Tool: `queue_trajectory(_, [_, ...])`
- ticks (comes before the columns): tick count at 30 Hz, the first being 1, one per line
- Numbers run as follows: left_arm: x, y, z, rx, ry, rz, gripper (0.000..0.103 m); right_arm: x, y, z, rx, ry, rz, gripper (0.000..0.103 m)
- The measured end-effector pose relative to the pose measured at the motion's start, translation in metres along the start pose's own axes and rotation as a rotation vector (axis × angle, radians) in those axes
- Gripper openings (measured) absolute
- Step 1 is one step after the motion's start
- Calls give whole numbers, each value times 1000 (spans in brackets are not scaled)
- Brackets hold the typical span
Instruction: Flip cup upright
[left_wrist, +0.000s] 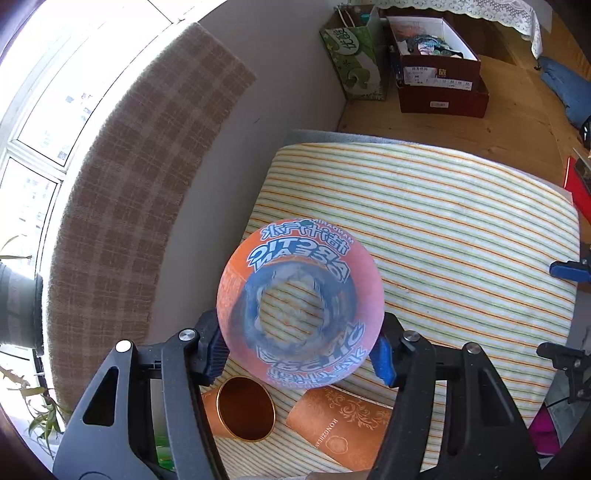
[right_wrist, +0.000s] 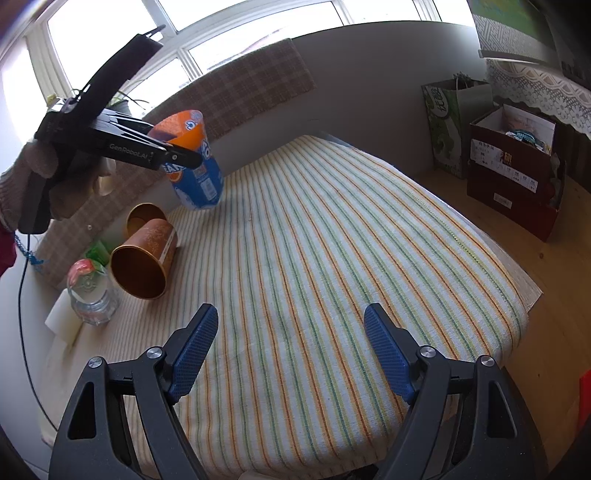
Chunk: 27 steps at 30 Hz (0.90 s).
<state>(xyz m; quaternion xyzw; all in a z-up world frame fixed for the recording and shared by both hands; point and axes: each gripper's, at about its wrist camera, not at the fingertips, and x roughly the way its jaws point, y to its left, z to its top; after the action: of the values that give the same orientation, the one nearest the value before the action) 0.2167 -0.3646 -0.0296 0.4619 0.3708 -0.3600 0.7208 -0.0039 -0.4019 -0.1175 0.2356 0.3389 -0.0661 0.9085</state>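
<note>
Cup, translucent orange-blue plastic (right_wrist: 195, 158), clamped in left gripper (left_wrist: 299, 343) jaws, mouth-up but tilted, above striped bench cloth (right_wrist: 332, 258); setting down remains. Right gripper (right_wrist: 288, 354) jaws spread, empty.

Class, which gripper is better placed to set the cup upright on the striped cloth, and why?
Left. The left gripper already clamps the cup, mouth up, above the cloth. The right gripper is open, empty and farther off.
</note>
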Motion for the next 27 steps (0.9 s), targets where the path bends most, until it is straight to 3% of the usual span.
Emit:
queue_trajectory(9, [-74,-12,-36,-52,-104,-1,64,-20,13,-4,-27,-32,7,81])
queue_trajectory(13, [-112,-25,-69,-81,-136,9,64,-32,21,-7,-43,-54,15,81])
queue_trajectory(19, [-146,-51,-127,-177,-118,-34,64,-50,37,-15,-79,-74,41,81])
queue_trajectory(27, [-153,-88,-202,-357,-39,-237,64,-59,51,-29,-126,-60,70,81])
